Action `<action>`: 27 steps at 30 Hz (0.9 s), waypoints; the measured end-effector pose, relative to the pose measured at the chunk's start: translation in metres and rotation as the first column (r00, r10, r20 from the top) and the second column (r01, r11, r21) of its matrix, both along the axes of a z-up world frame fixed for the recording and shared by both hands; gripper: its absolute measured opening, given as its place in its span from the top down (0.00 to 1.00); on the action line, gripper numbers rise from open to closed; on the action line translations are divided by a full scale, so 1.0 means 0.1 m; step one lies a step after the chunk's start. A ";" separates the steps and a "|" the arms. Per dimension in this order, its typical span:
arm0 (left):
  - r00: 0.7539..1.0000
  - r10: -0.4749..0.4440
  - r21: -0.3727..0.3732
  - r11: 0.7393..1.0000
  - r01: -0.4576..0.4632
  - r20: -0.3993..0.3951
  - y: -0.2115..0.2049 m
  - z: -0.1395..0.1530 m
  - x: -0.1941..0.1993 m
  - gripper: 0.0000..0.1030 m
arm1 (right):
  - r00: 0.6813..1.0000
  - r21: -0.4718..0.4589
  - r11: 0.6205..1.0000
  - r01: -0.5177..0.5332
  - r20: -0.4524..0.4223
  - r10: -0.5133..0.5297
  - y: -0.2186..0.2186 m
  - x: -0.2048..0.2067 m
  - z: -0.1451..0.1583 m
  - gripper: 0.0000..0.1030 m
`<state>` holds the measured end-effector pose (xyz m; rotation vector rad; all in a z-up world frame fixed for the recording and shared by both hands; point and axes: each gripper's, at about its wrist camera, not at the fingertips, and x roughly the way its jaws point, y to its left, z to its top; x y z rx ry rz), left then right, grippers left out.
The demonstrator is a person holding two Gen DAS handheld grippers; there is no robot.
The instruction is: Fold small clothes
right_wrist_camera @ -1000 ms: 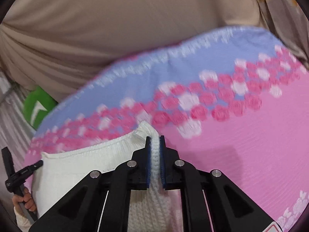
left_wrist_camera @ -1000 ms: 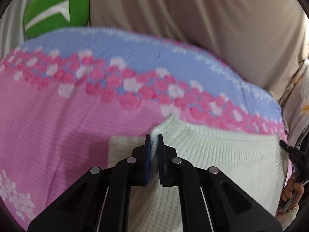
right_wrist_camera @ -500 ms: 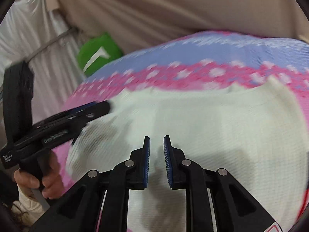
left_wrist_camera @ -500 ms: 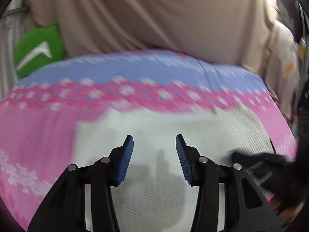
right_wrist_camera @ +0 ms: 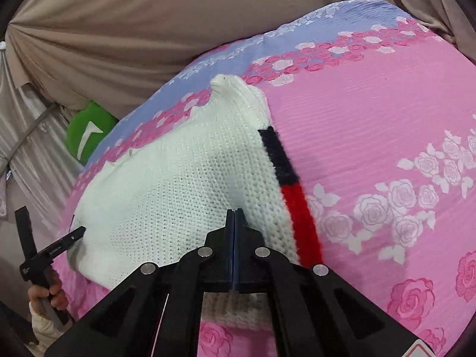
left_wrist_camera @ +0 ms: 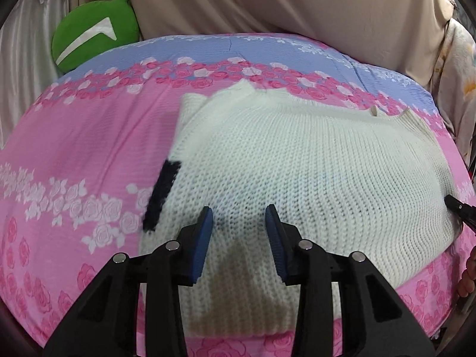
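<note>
A white knitted sweater [left_wrist_camera: 297, 163] lies spread on the pink floral bedspread [left_wrist_camera: 74, 148], with a navy band [left_wrist_camera: 162, 196] on its left edge. My left gripper [left_wrist_camera: 239, 217] hovers over the sweater's near part. Its jaws are closing, the blue pads still apart and pressing on nothing, with only knit below them. In the right wrist view the sweater [right_wrist_camera: 178, 178] shows a navy and red stripe [right_wrist_camera: 297, 208] along its right edge. My right gripper [right_wrist_camera: 234, 215] is shut, its tips low over the knit near that stripe, and no cloth shows between the pads.
A green cushion [left_wrist_camera: 92, 32] rests at the bed's far left against a beige drape [left_wrist_camera: 267, 6]. Pale flowered fabric [left_wrist_camera: 455, 68] hangs on the right. A hand [right_wrist_camera: 44, 294] holds the left gripper's handle at the bed's near left edge.
Both grippers let go of the sweater's ribbed far edge and drew back to its near side. The left one opened wide, the right one opened slightly and shut again.
</note>
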<state>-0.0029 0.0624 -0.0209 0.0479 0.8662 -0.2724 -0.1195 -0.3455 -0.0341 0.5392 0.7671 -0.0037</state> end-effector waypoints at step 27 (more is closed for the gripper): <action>0.990 0.140 -0.078 0.988 -0.137 0.035 0.10 0.14 1.18 0.96 | 0.992 -0.108 0.988 0.108 0.075 -0.100 -0.28 1.10 0.39 0.92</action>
